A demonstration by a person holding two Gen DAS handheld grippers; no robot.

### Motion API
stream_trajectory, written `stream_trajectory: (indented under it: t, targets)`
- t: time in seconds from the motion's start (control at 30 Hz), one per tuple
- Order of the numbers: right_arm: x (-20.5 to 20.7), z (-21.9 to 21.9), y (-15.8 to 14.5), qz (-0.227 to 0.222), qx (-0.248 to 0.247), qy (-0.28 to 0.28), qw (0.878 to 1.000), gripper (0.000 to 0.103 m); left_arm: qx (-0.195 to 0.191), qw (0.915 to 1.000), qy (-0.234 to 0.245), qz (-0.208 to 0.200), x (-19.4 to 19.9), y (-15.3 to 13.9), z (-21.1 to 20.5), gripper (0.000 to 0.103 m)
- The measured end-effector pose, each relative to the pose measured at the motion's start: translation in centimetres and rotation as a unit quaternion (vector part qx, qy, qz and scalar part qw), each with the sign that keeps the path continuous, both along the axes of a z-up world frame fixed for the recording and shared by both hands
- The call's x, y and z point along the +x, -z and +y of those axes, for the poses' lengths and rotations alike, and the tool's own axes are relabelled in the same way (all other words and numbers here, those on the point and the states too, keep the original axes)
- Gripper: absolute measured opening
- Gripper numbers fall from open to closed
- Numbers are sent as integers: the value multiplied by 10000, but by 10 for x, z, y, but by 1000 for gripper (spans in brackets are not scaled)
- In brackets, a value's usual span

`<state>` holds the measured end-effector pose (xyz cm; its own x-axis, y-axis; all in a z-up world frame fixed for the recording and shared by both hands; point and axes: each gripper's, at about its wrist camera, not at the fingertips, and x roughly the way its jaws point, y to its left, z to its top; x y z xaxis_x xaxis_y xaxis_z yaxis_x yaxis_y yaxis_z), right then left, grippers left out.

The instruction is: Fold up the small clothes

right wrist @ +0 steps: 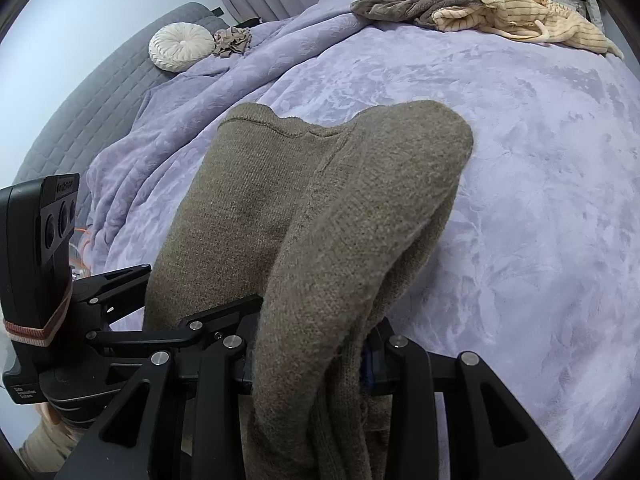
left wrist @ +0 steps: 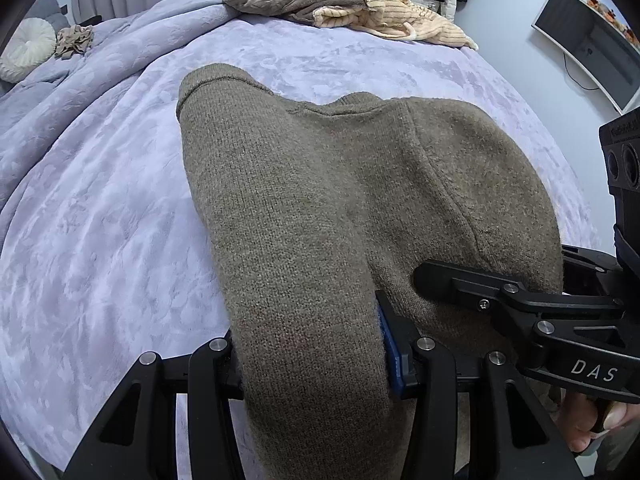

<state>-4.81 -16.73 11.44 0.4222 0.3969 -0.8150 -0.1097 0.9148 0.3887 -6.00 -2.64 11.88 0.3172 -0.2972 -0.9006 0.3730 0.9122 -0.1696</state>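
An olive-brown knitted garment (left wrist: 304,208) lies over the lilac bedspread (left wrist: 100,220), its near edge lifted by both grippers. My left gripper (left wrist: 316,360) is shut on a thick fold of the knit, which fills the gap between the jaws and hides the pads. In the right wrist view the same garment (right wrist: 280,208) drapes from my right gripper (right wrist: 316,364), shut on another bunched fold. My right gripper (left wrist: 440,276) also shows in the left wrist view, close on the right, clamped on the same edge. The left one (right wrist: 192,320) appears at lower left of the right wrist view.
A heap of clothes, brown and cream striped (left wrist: 352,8), lies at the far side of the bed. A round white cushion (right wrist: 182,46) and a small crumpled beige piece (right wrist: 232,42) sit by the grey headboard. A monitor (left wrist: 592,40) stands against the wall on the right.
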Motion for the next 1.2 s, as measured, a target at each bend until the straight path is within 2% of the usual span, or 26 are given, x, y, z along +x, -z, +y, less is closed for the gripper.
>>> stream_trajectory:
  t: [0.47,1.0,1.07,1.1,1.2]
  targets:
    - [-10,-4,10,58,-15,-13,10000,36,54,10000,9,67,-9,10,-10,50]
    - [4,-12,34,291,112,-98,9995,36,-181,9994,-76,302,2,36,-5,51]
    - [6,-15,40,323,179,-124,9992,36,-232,9992,-102,324,3,42,-2,55]
    - [8,-18,43,345,214,-141,9991,37,-249,9991,-118,314,3,44,-1,60]
    - [12,-28,57,483,407,-86,9980,43,-148,9994,-246,183,1,47,6,81]
